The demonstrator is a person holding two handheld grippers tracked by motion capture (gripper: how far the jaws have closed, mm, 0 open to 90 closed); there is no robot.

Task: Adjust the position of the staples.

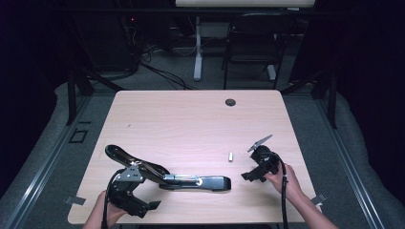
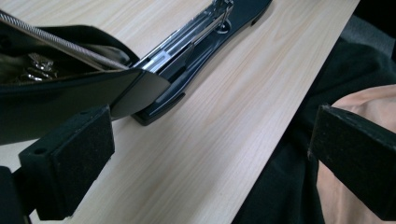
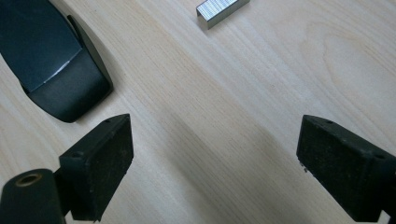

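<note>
Left gripper and right gripper low, near the table edge, jaws wide apart.

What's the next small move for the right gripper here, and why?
Probably ease the right gripper forward to the small silver strip of staples and close on it. Its jaws stand open with bare wooden table between them, the strip lies just ahead, and the long black stapler lies swung open with its metal channel exposed, seemingly ready for loading.
</note>
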